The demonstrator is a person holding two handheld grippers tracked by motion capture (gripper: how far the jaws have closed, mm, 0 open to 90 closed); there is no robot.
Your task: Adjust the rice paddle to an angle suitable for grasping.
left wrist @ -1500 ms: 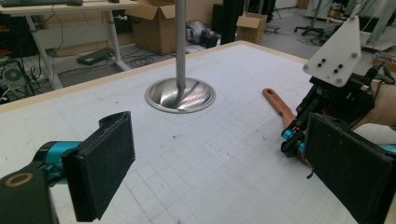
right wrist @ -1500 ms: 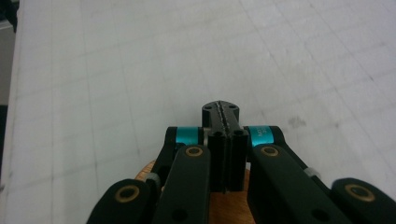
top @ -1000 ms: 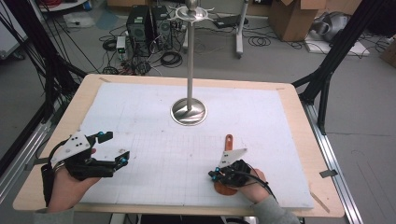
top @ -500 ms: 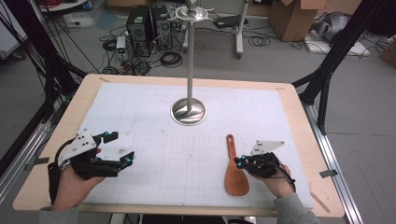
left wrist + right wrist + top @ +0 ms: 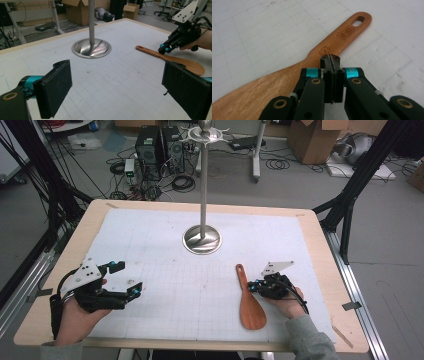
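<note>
With right gripper (image 5: 256,286) clamped empty beside flat brown wooden rice paddle (image 5: 248,300), left gripper (image 5: 131,281) agape: approach step; next, spread, straddle handle.

My high view hangs above my side of the desk (image 5: 310,227), looking forward and down across it to the floor beyond. The left gripper view rides low on the left hand-held gripper (image 5: 115,90), facing level across the desk toward the metal stand (image 5: 91,47) and the wooden spatula (image 5: 172,60), both some way off. The right gripper view sits on the right hand-held gripper (image 5: 331,62), tilted down and very near the spatula's handle. All three views share that spatula; the high and left views share the stand.
</note>
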